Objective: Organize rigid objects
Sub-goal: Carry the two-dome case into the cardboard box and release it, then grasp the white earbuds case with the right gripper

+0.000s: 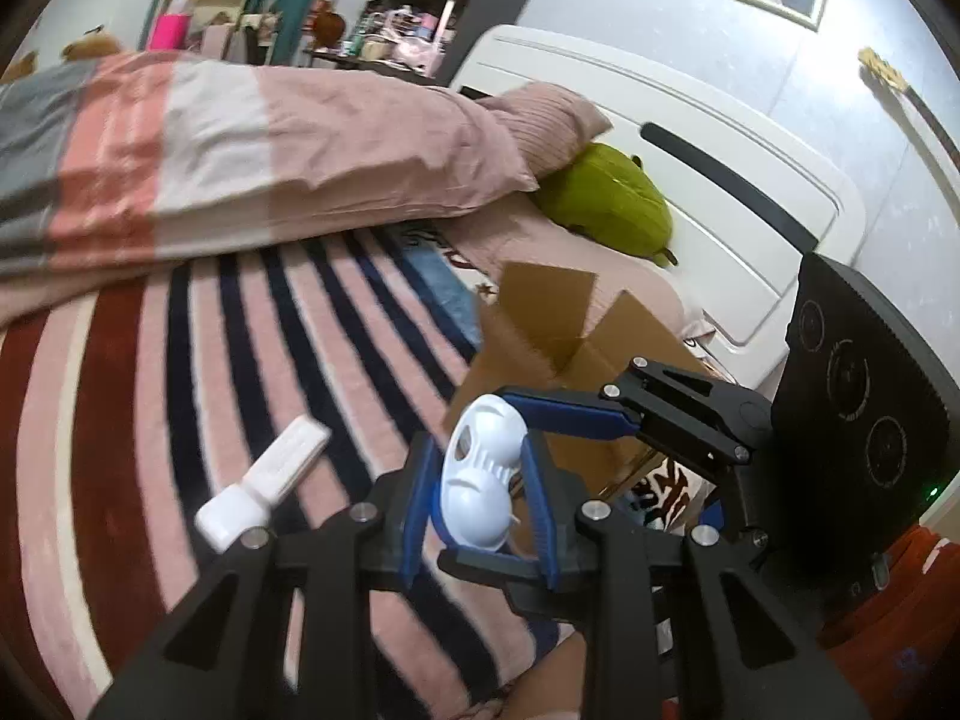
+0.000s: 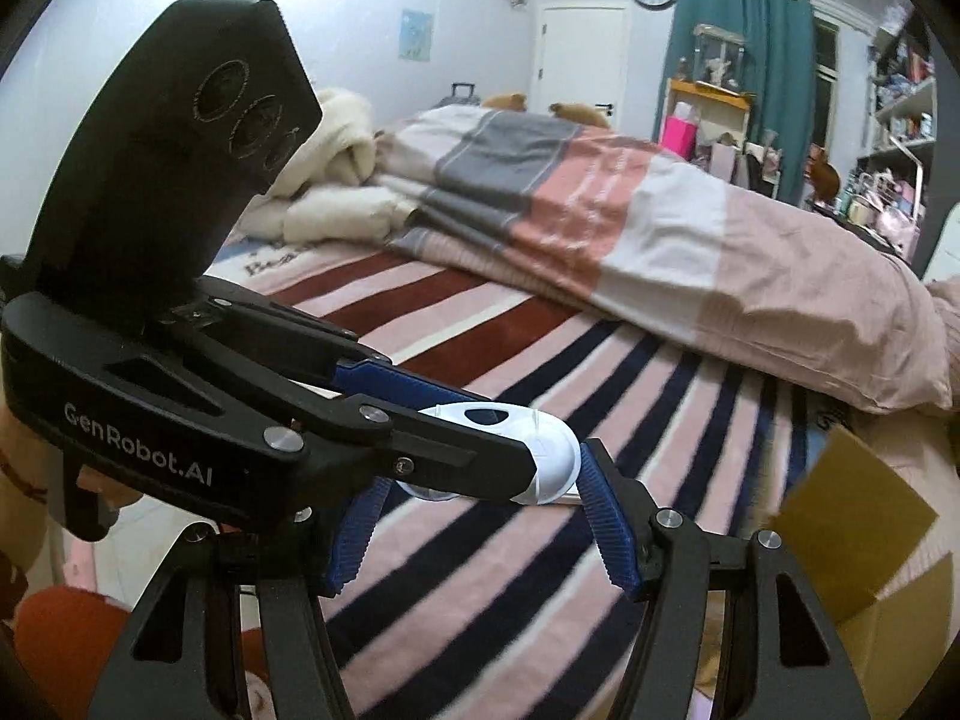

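Your left gripper is clamped on the white plastic piece, held in the air over the striped bedspread, while your right gripper reaches across with its jaws spread on either side of the same piece; whether its pads press on it is unclear. From here the one cardboard box lies just beyond and right of the piece, nearer your right hand. One other white item, a long flat bar, lies on the bedspread to the left, pointing away and rightward.
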`<state>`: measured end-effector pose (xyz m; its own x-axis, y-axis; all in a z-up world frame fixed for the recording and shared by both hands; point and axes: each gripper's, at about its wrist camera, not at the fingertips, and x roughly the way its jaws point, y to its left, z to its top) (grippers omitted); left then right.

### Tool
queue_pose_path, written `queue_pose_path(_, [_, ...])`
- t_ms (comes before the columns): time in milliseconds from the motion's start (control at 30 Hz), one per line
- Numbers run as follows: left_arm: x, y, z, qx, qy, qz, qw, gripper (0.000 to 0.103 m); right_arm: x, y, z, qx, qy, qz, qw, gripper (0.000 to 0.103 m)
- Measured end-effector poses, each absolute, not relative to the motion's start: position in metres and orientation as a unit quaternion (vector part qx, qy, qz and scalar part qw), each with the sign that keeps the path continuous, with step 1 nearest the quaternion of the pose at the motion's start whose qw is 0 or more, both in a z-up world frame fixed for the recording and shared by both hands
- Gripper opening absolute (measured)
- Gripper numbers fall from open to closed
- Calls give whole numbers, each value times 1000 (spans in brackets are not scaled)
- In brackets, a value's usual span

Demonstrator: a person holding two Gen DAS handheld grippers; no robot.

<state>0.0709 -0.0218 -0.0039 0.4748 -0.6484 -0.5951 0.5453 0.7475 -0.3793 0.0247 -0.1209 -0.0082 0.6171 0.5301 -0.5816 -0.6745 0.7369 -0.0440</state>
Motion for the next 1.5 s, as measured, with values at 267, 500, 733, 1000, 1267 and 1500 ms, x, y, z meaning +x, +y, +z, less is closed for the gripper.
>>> queue_pose_path(267, [96, -103, 11, -27, 388, -381, 839, 26, 32, -188, 7, -108, 278, 295, 908, 60])
queue_pose_path(500, [119, -155, 7, 4, 412, -402, 818, 27, 51, -241, 7, -84, 319, 243, 912, 60])
queue_pose_path(733, [124, -165, 6, 13, 409, -378, 831, 67, 61, -260, -4, -80, 363, 209, 905, 70])
queue_pose_path(1000, [114, -126, 19, 15, 380, -335, 862, 78, 54, -258, 1, -64, 339, 217, 913, 77])
queue_pose_path(1267, [99, -56, 27, -18, 359, -286, 888, 78, 41, -219, 14, -70, 303, 279, 909, 77])
queue_pose_path(1500, [81, 21, 4, -31, 352, -199, 914, 79, 28, -151, 15, -89, 296, 365, 878, 77])
